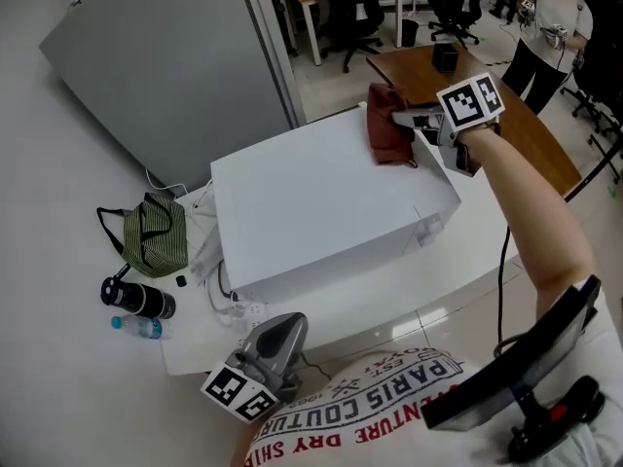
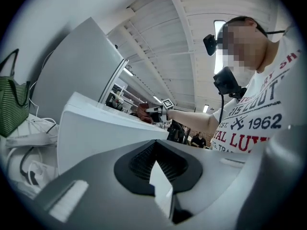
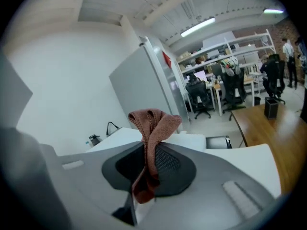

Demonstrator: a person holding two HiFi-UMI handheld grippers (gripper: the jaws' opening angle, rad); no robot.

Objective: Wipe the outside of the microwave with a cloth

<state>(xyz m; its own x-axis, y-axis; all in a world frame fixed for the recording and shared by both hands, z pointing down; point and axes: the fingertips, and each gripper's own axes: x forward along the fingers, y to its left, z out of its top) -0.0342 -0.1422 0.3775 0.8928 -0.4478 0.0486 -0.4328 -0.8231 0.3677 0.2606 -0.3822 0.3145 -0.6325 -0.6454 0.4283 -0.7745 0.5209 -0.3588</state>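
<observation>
Cloth (image 3: 152, 143): reddish-brown, pinched between the jaws of your right gripper (image 3: 144, 176), which are closed on one narrow fold. The rest stands up in a bunch ahead of the tips. In the head view the cloth (image 1: 387, 125) lies on the far top corner of the microwave (image 1: 321, 212), directly under the right gripper (image 1: 407, 121).

Left gripper (image 2: 160, 181): jaws together, nothing between them. It is held low by your body, with the near wall of the microwave ahead of the tips and not touched.

Risks, as judged:
- The grip is on a thin fold. Drag across the top could pull the cloth out of the jaws.
- The cloth is bunched, so little of it meets the surface and the hard jaw tips could scrape the casing.
- The start point is at a corner. A stroke away from you runs off the edge.
- Nothing braces the microwave, so a firm push may slide it toward the cables (image 1: 219, 280) just to the left of it.

Writing: your shirt (image 1: 360, 412) reads "PARIS COUTUR…" in the head view and "1962" in the left gripper view. No brand shows on the microwave. The gripper cubes carry square marker patterns only.
</observation>
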